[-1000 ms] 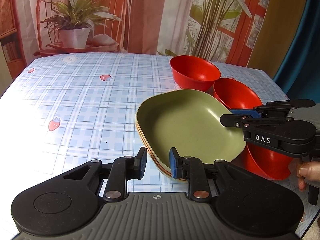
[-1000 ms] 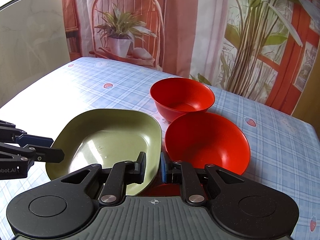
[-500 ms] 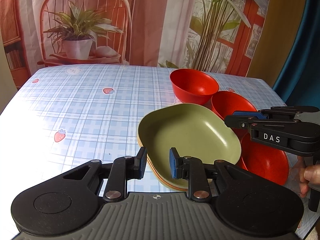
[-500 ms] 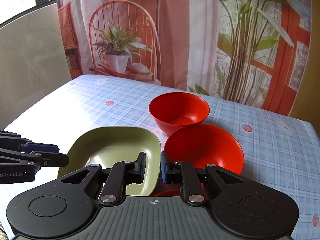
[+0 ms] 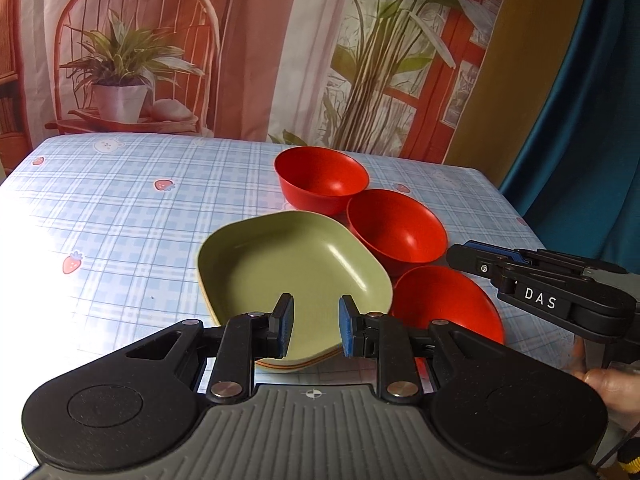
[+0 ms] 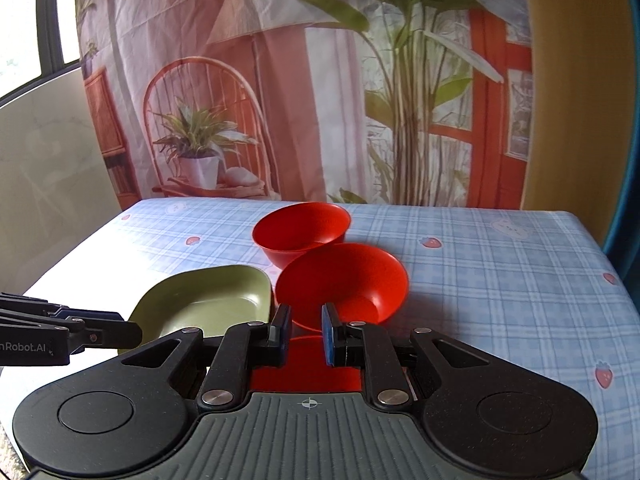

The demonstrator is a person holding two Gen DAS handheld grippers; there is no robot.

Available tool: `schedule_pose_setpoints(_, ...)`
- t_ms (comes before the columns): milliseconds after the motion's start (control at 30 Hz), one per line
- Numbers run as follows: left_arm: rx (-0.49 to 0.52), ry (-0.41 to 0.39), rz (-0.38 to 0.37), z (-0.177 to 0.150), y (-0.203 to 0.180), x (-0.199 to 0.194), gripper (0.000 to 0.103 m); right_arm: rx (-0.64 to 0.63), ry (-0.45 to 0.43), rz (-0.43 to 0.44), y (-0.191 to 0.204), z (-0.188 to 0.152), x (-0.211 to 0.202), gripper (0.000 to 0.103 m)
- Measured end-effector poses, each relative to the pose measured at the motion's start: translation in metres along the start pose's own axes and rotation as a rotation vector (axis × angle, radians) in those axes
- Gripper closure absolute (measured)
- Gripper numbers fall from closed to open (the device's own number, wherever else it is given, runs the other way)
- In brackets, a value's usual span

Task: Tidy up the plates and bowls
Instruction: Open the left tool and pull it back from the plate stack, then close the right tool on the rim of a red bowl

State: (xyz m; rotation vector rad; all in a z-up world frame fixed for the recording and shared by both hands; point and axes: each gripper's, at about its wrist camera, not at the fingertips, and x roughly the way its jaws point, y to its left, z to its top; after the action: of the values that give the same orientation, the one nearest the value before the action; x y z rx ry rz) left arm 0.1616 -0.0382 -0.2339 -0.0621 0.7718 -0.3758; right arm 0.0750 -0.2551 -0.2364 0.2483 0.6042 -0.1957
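Green plate (image 5: 288, 268), 3 red bowls (image 5: 322, 178), blue plaid tablecloth w/ strawberries (image 5: 120, 216)

- A table (image 5: 120, 208) wears a blue plaid cloth printed with strawberries.
- Behind it hangs a printed backdrop (image 6: 320, 80) showing a wicker chair, a potted plant and tall leafy stems.
- A window (image 6: 36, 20) at left lets in bright daylight.
- A teal curtain (image 5: 592, 100) hangs at right.
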Motion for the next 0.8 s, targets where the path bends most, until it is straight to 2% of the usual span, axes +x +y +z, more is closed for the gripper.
schedule_pose_setpoints(267,0.029,0.017,-0.055,-0.011,-0.027,0.009,0.077,0.056,0.017,-0.063,-0.029,-0.027,-0.023,0.087)
schedule_pose_setpoints(800,0.053,0.100,-0.109,-0.028,-0.044,0.029,0.077,0.127,0.055,-0.054,-0.052,-0.046,-0.021,0.087)
